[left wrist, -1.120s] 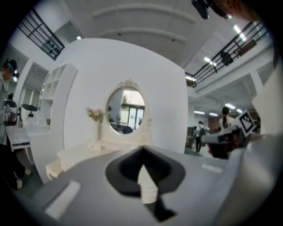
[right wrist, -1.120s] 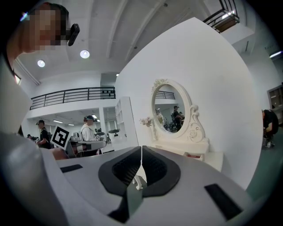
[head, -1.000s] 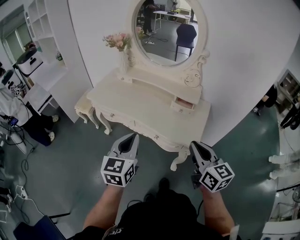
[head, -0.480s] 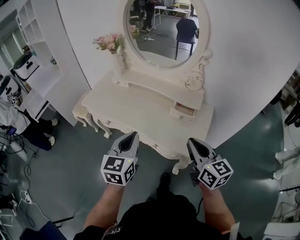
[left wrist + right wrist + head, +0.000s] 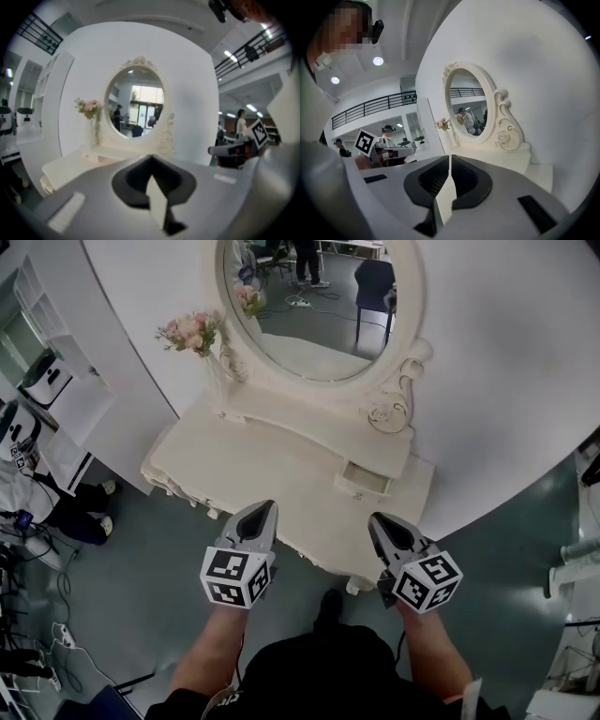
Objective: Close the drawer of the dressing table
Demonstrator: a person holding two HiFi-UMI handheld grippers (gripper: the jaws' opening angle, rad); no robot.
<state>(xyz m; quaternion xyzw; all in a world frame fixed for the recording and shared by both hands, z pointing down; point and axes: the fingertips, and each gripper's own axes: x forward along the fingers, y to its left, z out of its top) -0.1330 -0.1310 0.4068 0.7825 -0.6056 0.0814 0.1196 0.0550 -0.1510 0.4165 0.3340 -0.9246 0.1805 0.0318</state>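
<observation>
Now: your left claw (image 5: 264,507) is closed and empty; right claw (image 5: 376,519) nearly closed, jaws just opening a sliver, nothing between. The drawer (image 5: 364,481) stands open at the table's (image 5: 281,451) far right, apart from both.

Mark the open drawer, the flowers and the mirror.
open drawer (image 5: 361,487): head view, its pulled-out front.
flowers (image 5: 187,332): head view, the pink blooms.
mirror (image 5: 317,306): head view, middle of the glass.

Cream dressing table (image 5: 272,460) on green floor (image 5: 141,587) — flower vase (image 5: 216,379), oval mirror (image 5: 314,306) atop.
</observation>
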